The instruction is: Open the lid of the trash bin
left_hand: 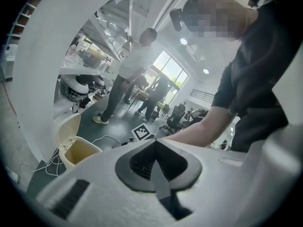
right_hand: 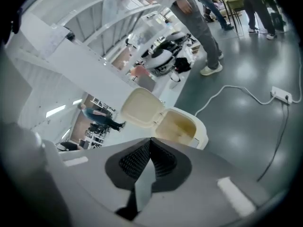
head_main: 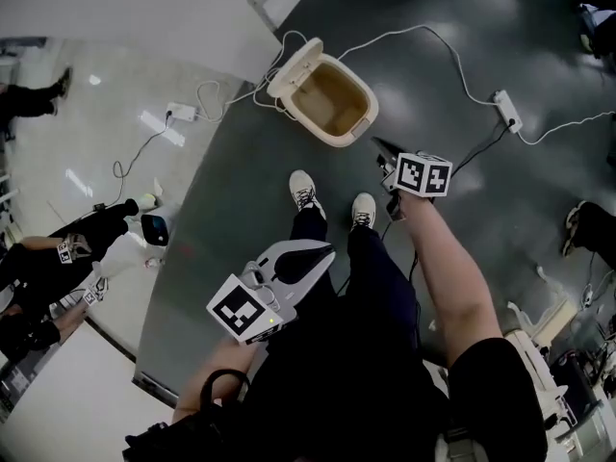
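Note:
The cream trash bin (head_main: pixel 337 99) stands on the dark floor ahead of the person's shoes, its lid (head_main: pixel 294 65) swung up and back, the inside bare. My right gripper (head_main: pixel 377 145) hovers just right of and nearer than the bin, jaws shut with nothing between them. My left gripper (head_main: pixel 322 251) is held lower in the picture, over the person's legs, also shut and empty. The right gripper view looks over its closed jaws (right_hand: pixel 150 143) at the open bin (right_hand: pixel 182 126) and raised lid (right_hand: pixel 141 109). The left gripper view has the bin (left_hand: pixel 78 149) at lower left.
White cables and power strips (head_main: pixel 507 110) (head_main: pixel 181 113) trail over the floor around the bin. A white partition (head_main: pixel 144 12) stands behind it. Several people stand farther off (left_hand: pixel 128 74). A white robot (head_main: pixel 144 229) lies at the left.

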Demonstrator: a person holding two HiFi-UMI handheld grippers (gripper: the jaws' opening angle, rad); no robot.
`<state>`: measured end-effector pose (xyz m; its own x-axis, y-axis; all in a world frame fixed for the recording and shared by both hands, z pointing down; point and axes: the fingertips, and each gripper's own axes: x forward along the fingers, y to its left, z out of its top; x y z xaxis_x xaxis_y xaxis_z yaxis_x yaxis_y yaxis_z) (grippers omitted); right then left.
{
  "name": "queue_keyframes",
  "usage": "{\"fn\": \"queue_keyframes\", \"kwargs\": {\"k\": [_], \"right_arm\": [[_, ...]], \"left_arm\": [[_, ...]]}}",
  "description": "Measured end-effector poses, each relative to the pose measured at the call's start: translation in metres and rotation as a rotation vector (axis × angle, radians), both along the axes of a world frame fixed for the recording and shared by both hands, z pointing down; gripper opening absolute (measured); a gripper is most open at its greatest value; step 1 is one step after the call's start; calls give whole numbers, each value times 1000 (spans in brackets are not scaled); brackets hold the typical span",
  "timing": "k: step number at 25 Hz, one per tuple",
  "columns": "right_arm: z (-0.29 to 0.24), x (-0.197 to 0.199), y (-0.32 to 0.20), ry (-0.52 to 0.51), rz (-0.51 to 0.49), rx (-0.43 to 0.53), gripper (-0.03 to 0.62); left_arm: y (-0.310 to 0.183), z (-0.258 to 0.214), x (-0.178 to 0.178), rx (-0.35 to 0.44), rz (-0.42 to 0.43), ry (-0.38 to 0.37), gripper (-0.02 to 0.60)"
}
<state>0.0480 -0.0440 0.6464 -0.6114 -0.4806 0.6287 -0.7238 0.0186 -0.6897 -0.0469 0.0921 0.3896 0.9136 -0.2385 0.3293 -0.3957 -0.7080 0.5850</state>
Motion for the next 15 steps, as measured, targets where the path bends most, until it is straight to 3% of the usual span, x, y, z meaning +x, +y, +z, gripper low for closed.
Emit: {"fn": "queue_keyframes", "kwargs": {"k": [6, 11, 15], "right_arm": [[-166, 12, 1, -118, -51, 273, 6], [-274, 13, 43, -19, -214, 464, 7], [-368, 11, 76, -42, -282, 632, 8]], "left_arm": [[-10, -65, 0, 49, -89, 82, 2], [-9, -116, 1, 124, -103, 91, 2], [-3, -151, 3, 180, -121, 120, 2]]}}
